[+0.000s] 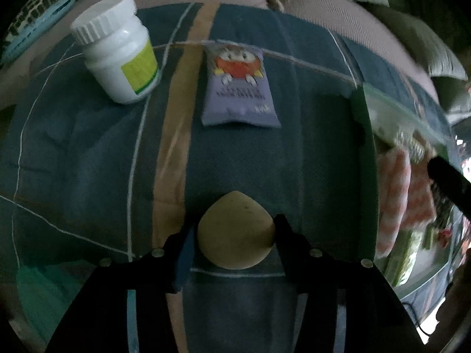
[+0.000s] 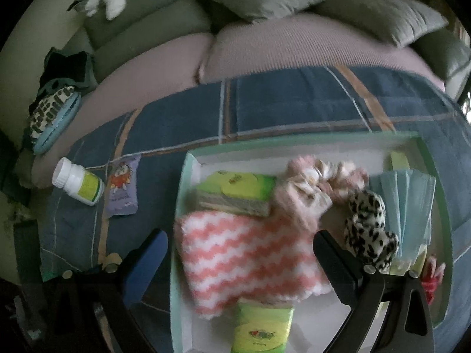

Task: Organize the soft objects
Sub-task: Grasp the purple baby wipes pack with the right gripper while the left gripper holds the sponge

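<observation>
Left tongs (image 1: pixel 235 232) point steeply down over the blue plaid blanket (image 1: pixel 88 161), with both pads against the flanks of a pale yellow teardrop-shaped sponge (image 1: pixel 235 232). The sponge sits between the fingers, apparently pinched; contact with the blanket under it cannot be confirmed.

Right tongs (image 2: pixel 238 247) hang spread wide above the mint-rimmed box (image 2: pixel 184 206), holding nothing. The box lies on the blanket just to the right of the loose items. In it are a pink-and-white zigzag cloth (image 2: pixel 250 259), green tissue packs (image 2: pixel 244 184), a pink fluffy scrunchie (image 2: pixel 309 185), a leopard-print scrunchie (image 2: pixel 368 229) and pale blue face masks (image 2: pixel 412 197).

Step in hand (judgement): carry the sponge to the box.
- Keep the squeeze light, because the sponge will deform and could slip out if over-pressed.
- Lift clear of the box wall before crossing.
- Aim for bare floor in the box, near its far white part, not on top of the zigzag cloth.
- Keep the right tongs out of the entry path.

Still on the blanket are a white screw-cap bottle (image 1: pixel 117 50), lying tilted, and a purple sachet (image 1: pixel 238 91), flat and near but apart from the bottle.

Writing:
- The bottle's yellow-green label is too blurred to read.
- The sachet shows a cartoon figure with an orange body; the text lines under it are illegible.
- The tissue packs carry a round logo, and no brand can be read.
</observation>
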Demonstrator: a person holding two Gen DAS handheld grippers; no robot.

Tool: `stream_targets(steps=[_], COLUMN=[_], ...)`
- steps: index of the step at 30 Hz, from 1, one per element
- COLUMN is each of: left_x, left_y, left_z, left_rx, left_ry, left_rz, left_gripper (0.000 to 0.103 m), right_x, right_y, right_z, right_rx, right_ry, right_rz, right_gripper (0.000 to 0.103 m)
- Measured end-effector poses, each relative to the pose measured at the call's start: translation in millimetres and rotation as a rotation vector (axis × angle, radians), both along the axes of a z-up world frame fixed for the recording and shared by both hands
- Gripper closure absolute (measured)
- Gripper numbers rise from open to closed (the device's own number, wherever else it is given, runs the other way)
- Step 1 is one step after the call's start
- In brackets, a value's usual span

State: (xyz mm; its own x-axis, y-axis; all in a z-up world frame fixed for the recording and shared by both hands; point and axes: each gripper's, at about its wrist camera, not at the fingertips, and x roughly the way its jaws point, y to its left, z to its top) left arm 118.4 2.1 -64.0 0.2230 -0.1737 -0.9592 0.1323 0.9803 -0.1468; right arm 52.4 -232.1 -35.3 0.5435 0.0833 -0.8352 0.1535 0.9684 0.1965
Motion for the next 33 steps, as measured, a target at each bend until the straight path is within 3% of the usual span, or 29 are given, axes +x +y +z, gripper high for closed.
stream_targets(steps=[9, 21, 33], left_x=[19, 20, 15], left_y=[41, 113, 139], left_z=[35, 51, 34], left_rx=[-0.123, -0.181, -0.194], left_ry=[-0.100, -0.188, -0.186], left_rz=[0.150, 0.385, 0.477], left_gripper=[0.050, 0.050, 0.050], right_x=[14, 75, 118], right_y=[53, 127, 168], right_z=[16, -4, -36], right_rx=[-0.054, -0.097, -0.141], right_ry=[-0.067, 0.011, 0.115], right_rz=[0.136, 0.274, 0.336], right_gripper=[0.002, 0.003, 0.007])
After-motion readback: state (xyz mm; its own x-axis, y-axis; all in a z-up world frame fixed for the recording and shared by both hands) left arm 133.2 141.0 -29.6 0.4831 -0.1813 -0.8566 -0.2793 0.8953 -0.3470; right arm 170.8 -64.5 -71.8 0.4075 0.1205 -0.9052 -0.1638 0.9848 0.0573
